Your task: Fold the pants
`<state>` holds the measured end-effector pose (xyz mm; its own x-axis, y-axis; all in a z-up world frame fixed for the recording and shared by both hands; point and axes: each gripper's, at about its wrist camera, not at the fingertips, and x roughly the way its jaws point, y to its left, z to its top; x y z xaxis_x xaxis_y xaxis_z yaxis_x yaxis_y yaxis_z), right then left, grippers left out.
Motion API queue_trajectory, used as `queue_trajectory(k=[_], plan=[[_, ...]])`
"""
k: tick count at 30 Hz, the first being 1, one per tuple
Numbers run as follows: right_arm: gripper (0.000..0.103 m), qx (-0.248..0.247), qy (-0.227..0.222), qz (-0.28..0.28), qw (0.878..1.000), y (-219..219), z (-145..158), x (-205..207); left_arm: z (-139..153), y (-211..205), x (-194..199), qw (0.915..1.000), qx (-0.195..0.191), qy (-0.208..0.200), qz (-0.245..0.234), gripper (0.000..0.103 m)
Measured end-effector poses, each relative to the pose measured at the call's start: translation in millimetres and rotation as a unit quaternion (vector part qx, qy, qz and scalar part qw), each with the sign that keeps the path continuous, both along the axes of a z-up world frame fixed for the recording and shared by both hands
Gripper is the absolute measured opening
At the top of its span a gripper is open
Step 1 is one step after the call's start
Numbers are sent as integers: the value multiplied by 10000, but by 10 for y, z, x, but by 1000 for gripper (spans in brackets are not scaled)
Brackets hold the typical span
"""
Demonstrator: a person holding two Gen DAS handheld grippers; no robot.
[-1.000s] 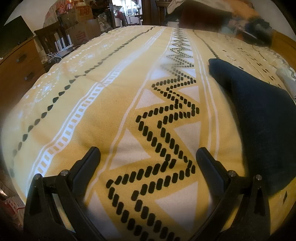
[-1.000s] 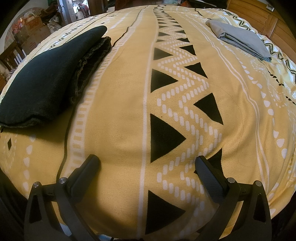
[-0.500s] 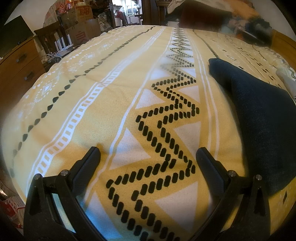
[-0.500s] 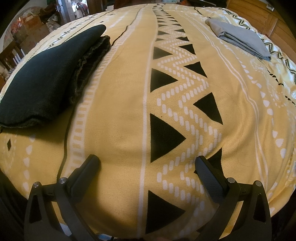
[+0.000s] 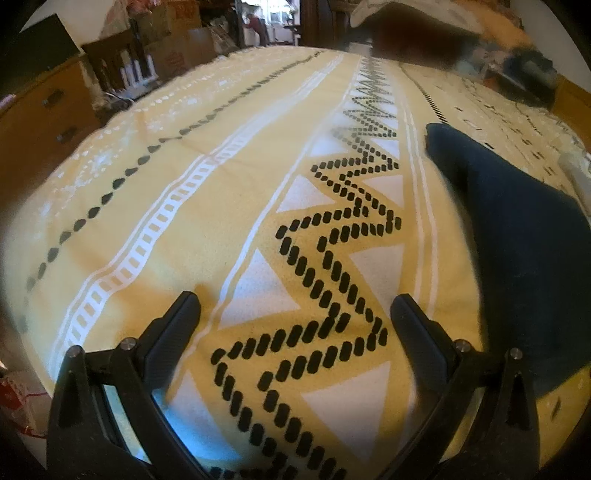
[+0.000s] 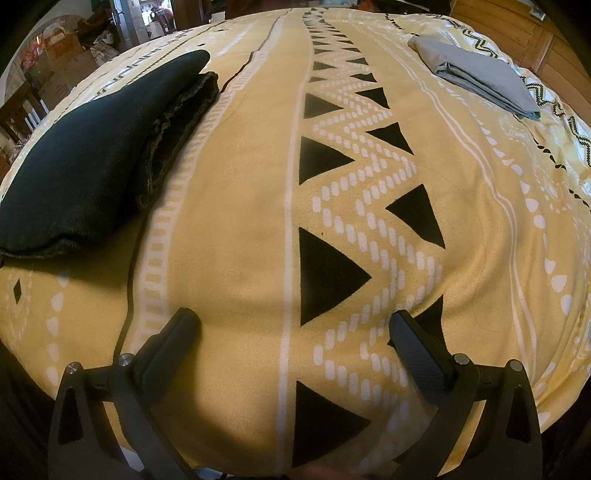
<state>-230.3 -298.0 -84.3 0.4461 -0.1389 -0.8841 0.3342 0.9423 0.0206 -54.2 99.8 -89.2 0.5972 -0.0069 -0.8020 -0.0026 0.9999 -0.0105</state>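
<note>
The dark pants lie folded in a flat bundle on the yellow patterned bedspread, at the left in the right wrist view, with frayed hems showing along their right side. They also show at the right in the left wrist view. My left gripper is open and empty, low over the bedspread, left of the pants. My right gripper is open and empty, near the bed's front edge, right of the pants.
A folded grey garment lies far right on the bed. A wooden headboard runs behind it. A wooden dresser, a chair and cardboard boxes stand left of the bed. Blurred items crowd the far end.
Both grippers stay open and nearly still. The left wrist view has shifted slightly and turned blurry. The pants have not moved.
</note>
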Motion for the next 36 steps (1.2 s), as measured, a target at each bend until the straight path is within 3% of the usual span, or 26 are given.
queue_trajectory(k=[4, 8, 12, 15, 17, 20, 26, 31, 36], plan=[[103, 14, -5, 10, 10000, -1, -2, 0, 30, 57, 86, 9981, -150, 366, -470, 103], [103, 34, -5, 5, 10000, -10, -2, 5, 29, 139, 35, 9983, -570, 19, -127, 103], [103, 30, 8, 4, 10000, -19, 1, 26, -5, -77, 156, 9996, 109, 233, 104, 103], [103, -55, 15, -13, 10000, -12, 42, 36, 83, -79, 187, 9996, 17, 285, 86, 103], [103, -256, -7, -78, 9996, 25, 138, 24, 300, -87, 78, 10000, -21, 9, 6, 103], [103, -360, -344, -127, 9987, 184, 477, -68, 780, -213, -189, 9982, 115, -551, -211, 103], [103, -596, -1304, 45, 9897, 876, 1406, -117, 1640, -650, -801, 9901, 97, -1248, -640, 103], [103, -659, -1634, -17, 9843, 1348, 1905, -19, 1991, -902, -1037, 9803, 16, -1657, -1079, 103], [103, -731, -1729, -168, 9821, 1544, 2161, -18, 2013, -1004, -1129, 9778, 62, -1692, -1237, 103]])
